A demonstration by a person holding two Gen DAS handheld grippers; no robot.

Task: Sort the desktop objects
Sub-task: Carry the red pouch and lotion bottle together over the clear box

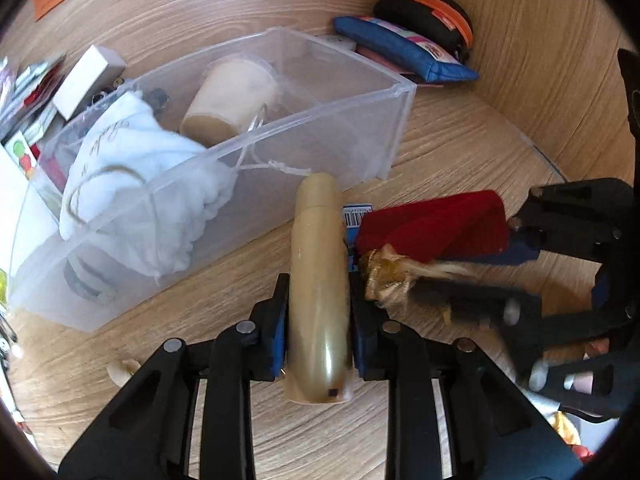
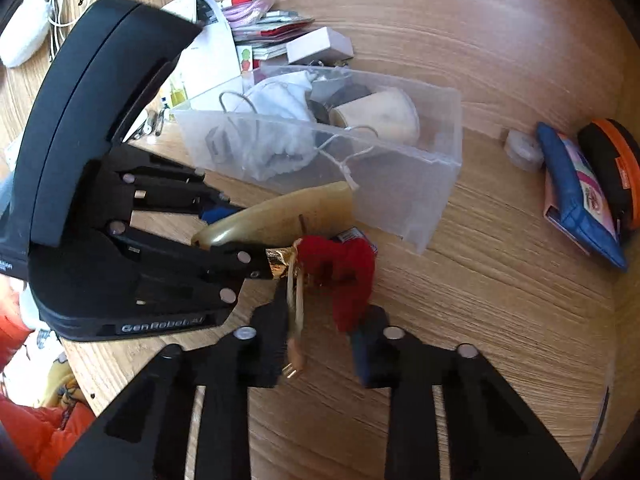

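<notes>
Left hand-held gripper (image 1: 318, 320) has its blue pads clamped on the sides of a long beige tube (image 1: 318, 272), and the tube's long axis runs straight out along the fingers, its narrower capped end pointing toward the clear plastic bin (image 1: 280, 152) and its flat base sitting back between the jaws. From the right wrist view that same tube (image 2: 280, 216) lies slanted, base low on the left, cap up and right, nearly touching the bin's front wall (image 2: 400, 192). Right beside it, the right hand-held gripper (image 2: 324, 344) is narrowed down around a red tassel (image 2: 344, 272) with a gold-wrapped head and a pale cord; blur makes it hard to say how firmly the pads press, but the tassel hangs between them. In the left wrist view the tassel (image 1: 436, 224) stretches sideways, gold end next to the tube, red end away toward the right. A small barcoded card (image 1: 356, 220) lies on the wooden counter (image 1: 440, 152) under both. Inside the bin: a white drawstring pouch (image 1: 132, 184) and a beige cup (image 1: 232, 100) tipped on its side. A blue pouch (image 1: 404, 50) and a black-and-orange case (image 1: 428, 12) sit well apart, by the back wall
</notes>
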